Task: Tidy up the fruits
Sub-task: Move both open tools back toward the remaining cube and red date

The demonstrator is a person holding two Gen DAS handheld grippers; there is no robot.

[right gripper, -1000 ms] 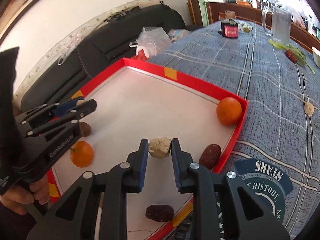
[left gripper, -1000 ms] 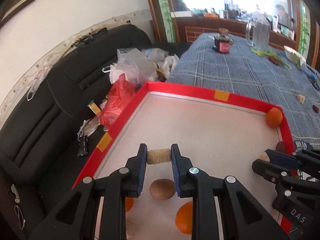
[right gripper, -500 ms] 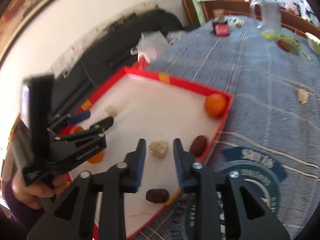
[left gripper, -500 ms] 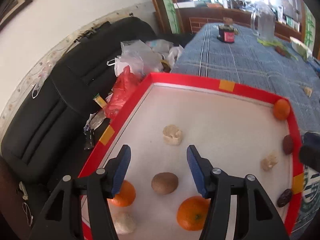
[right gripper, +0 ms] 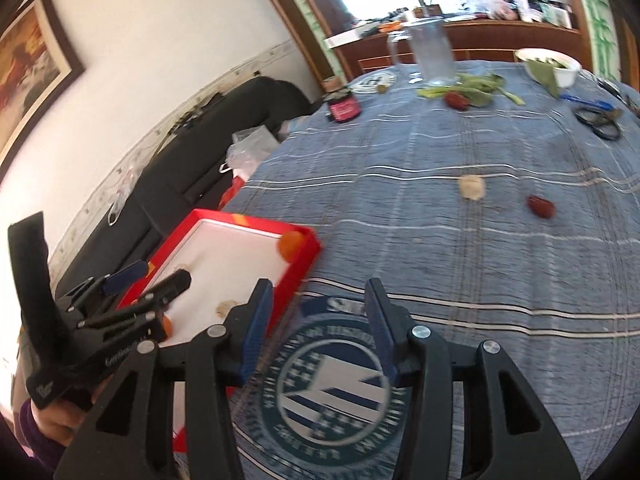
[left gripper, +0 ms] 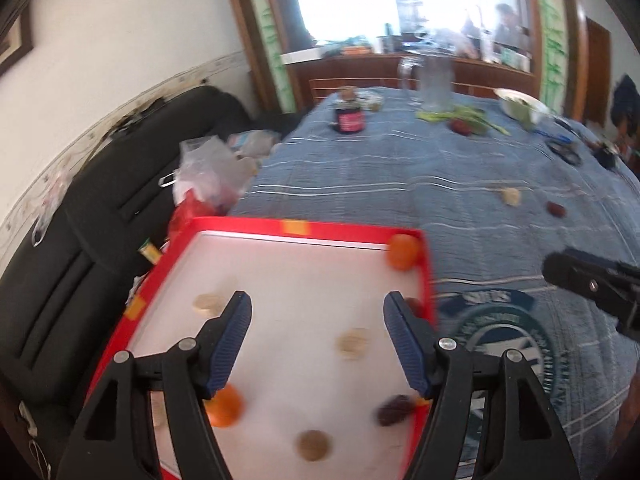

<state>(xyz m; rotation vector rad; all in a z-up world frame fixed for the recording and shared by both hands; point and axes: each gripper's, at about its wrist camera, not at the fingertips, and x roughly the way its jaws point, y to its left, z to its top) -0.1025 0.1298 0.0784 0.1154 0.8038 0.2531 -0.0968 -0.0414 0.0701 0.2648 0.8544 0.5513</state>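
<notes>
A red-rimmed white tray (left gripper: 236, 225) lies on the blue tablecloth and holds oranges (left gripper: 401, 251), pale walnuts (left gripper: 352, 343), a brown kiwi (left gripper: 313, 445) and dark dates (left gripper: 394, 405). My left gripper (left gripper: 318, 340) is open and empty above the tray. My right gripper (right gripper: 318, 328) is open and empty over the cloth's round emblem, right of the tray (right gripper: 308, 258). A loose walnut (right gripper: 472, 188) and a red date (right gripper: 540, 206) lie on the cloth further off.
A black sofa (left gripper: 100, 216) with plastic bags stands left of the table. At the far end are a glass jug (right gripper: 430, 54), a dark jar (right gripper: 343, 107), greens, a white bowl (right gripper: 560, 66) and scissors (right gripper: 600, 118).
Both grippers let go of their walnuts in the tray, opened wide and drew back and up. The right gripper swung right, off the tray and over the cloth.
</notes>
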